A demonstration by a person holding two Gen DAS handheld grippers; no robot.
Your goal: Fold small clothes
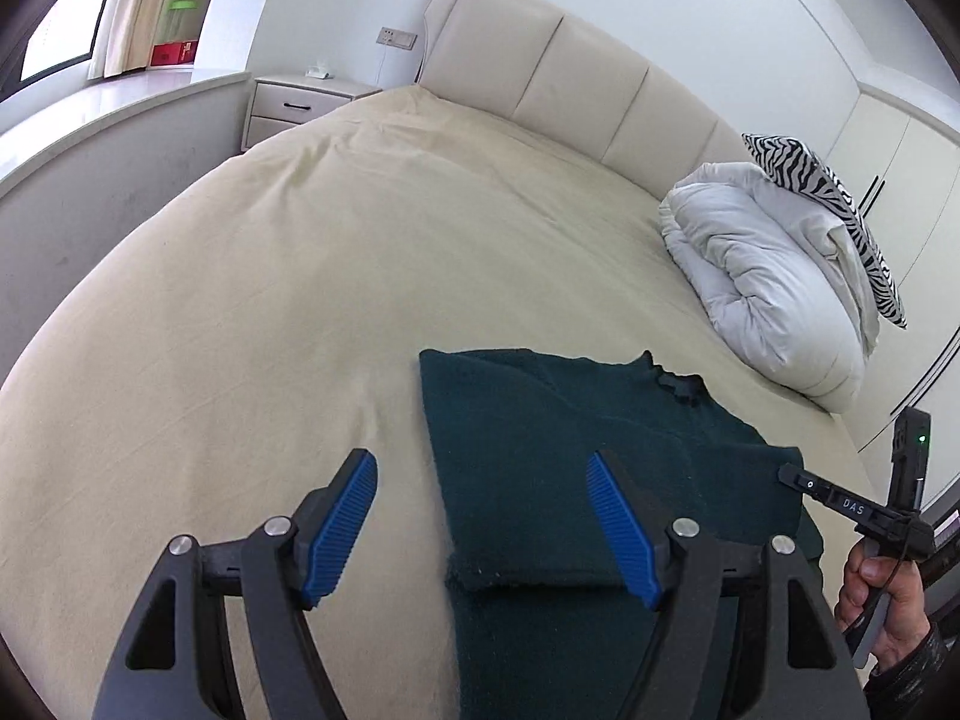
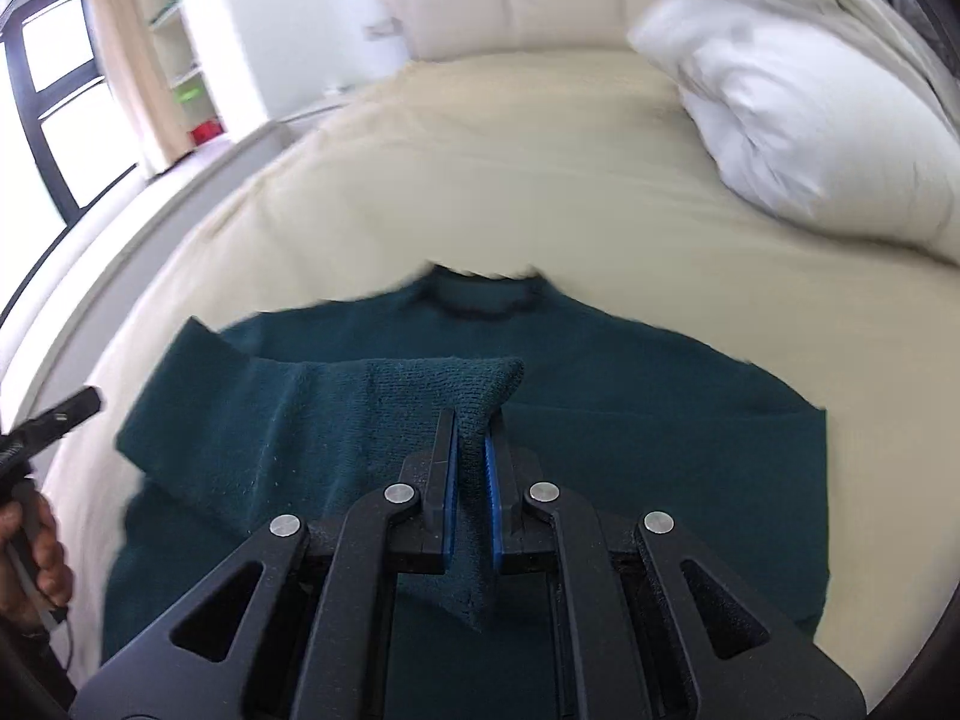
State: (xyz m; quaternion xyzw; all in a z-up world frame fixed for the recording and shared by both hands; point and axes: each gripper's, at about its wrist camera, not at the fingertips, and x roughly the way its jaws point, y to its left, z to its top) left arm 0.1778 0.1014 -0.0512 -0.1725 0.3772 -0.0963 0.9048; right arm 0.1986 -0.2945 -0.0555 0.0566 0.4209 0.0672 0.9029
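A dark teal sweater (image 2: 600, 396) lies flat on the cream bedsheet (image 1: 300, 276), its hem cut off by the lower frame edge. The right gripper (image 2: 471, 468) is clenched on the sweater's sleeve (image 2: 336, 414), lifted over the body; motion blur smears the neckline. The left gripper (image 1: 480, 516) hangs released above the sweater's left edge, holding nothing. Beyond the sweater, a white duvet (image 1: 774, 276) half hides a zebra-print pillow (image 1: 804, 171).

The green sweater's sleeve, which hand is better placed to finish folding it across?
Right. The right gripper is shut on the sleeve; the left gripper hangs open above the sweater, holding nothing.
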